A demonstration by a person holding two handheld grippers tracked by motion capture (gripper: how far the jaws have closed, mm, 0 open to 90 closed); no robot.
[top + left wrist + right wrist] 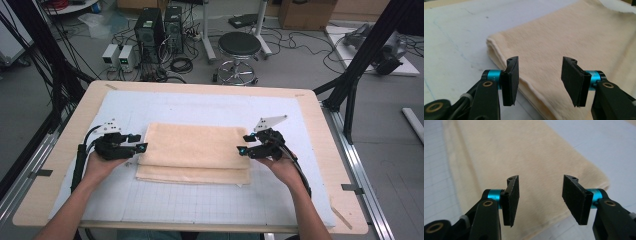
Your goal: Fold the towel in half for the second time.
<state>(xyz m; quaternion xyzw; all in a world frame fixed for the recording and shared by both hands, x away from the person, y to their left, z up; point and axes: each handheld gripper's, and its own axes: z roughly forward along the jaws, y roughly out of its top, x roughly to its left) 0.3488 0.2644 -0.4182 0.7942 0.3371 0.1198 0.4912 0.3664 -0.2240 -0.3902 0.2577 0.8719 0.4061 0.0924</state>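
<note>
A folded cream towel [194, 152] lies on the white gridded mat [200, 205] in the middle of the table. My left gripper [142, 146] sits at the towel's left edge, pointing inward, and stands open. In the left gripper view the towel [564, 42] lies under and beyond my open left gripper [540, 80], nothing between the pads. My right gripper [241, 149] rests at the towel's right edge, also open. In the right gripper view my right gripper [540, 201] hovers over the towel [506, 152] with an empty gap.
The mat covers most of the wooden table [320, 120]. Behind the table are a round stool [239, 47], computer towers [150, 30] and tangled cables on the floor. Black frame posts [360, 65] stand at the right.
</note>
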